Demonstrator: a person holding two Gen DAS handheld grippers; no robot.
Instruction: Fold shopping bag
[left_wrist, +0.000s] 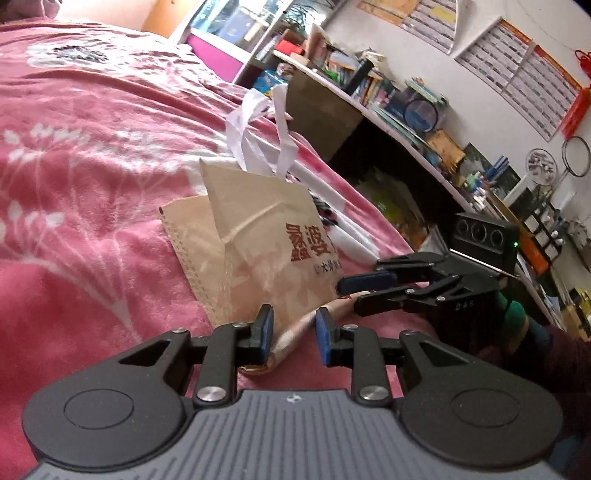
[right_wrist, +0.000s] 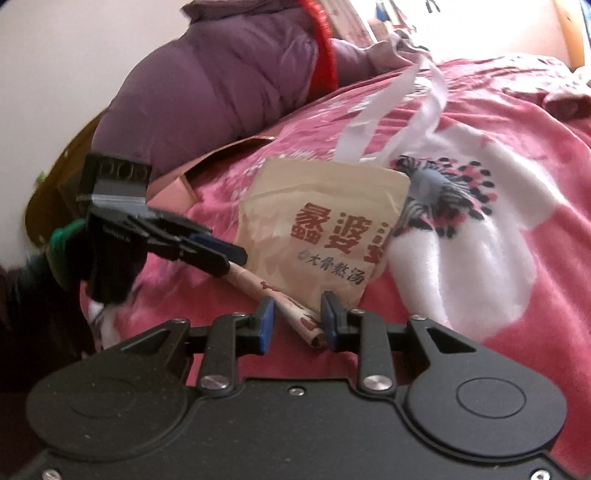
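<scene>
Both grippers sit at the near edge of the shopping bag (left_wrist: 266, 236), one at each end of its rolled-up bottom.

Left gripper (left_wrist: 294, 332) straddles one end of that roll: the paper lies against its left pad, while the right pad stands off it with a gap, so the jaws are parted, not clamped. Right gripper (right_wrist: 297, 325) has the other end of the roll between its pads; whether they press on it I cannot tell, since its jaws look about as far apart as the roll is thick.

Beyond the roll, the rest of the bag stands up in a loose tent, its red lettering facing the right gripper. Its white handles (left_wrist: 258, 125) trail off the bag's far edge, away from both grippers. Under the bag lies a pink blanket (left_wrist: 92, 184) with a large white flower print just beside it.

I judge the bag to be light, thin and creased, holding a fold but springing open if let go. Take it by the roll's two ends, evenly, since a one-sided pull would skew the roll or tear the paper.
</scene>
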